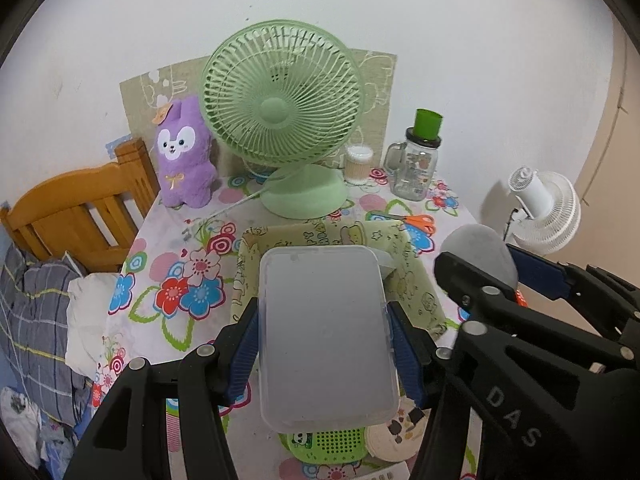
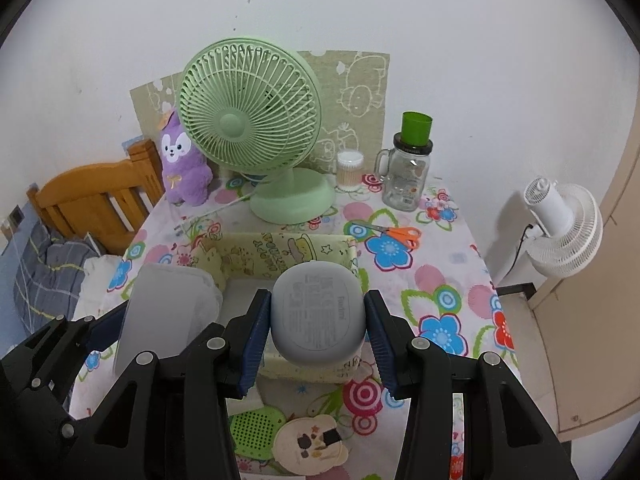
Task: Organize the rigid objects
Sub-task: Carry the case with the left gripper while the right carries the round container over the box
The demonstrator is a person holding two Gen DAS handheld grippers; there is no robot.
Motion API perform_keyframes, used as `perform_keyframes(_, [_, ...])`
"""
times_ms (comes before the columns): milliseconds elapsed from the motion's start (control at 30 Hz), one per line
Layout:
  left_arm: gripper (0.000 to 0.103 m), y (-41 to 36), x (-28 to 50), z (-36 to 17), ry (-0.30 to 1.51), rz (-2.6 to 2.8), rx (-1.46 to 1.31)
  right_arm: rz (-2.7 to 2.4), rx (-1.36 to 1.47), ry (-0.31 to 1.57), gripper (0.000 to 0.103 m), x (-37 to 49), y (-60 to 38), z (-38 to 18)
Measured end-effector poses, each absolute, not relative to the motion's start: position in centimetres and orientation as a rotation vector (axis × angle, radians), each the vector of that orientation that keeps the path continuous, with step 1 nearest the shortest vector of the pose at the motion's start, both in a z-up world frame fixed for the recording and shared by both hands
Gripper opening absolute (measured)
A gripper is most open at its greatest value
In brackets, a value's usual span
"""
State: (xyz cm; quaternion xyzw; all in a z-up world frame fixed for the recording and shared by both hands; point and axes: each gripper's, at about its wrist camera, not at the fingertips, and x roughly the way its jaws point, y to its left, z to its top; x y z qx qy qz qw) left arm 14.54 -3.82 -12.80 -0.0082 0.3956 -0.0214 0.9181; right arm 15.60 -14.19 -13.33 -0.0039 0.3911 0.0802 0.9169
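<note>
Left claw [image 1: 324,344] pinches a frosted plastic box [image 1: 326,336], right claw [image 2: 318,332] clamps a grey rounded case [image 2: 319,312], both held above the yellow fabric bin [image 2: 256,256] on the tabletop [image 2: 440,280]; green fan [image 2: 248,124] behind.

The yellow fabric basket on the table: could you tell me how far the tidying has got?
Nothing shows inside the basket yet. In hand: the left gripper grips a clear plastic box and the right gripper a grey earbud case, both above it. Left out: scissors, green speaker, round pouch.
</note>
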Motion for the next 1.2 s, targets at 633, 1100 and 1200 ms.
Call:
perform_keyframes(633, [0.062,-3.4,20.9,-17.4,0.869,0.047,-0.069,0.265,-0.051,0.880,0.050,21.7,-13.2,-16.9])
perform_keyframes(1100, [0.062,-3.0,24.5,-21.3,0.921,0.088,-0.074,0.279,-0.064,0.957,0.050,24.6,-12.6,-20.2])
perform_keyframes(1200, [0.062,-2.7,24.9,-21.8,0.924,0.099,-0.085,0.282,-0.065,0.960,0.050,24.9,-12.6,-20.5])
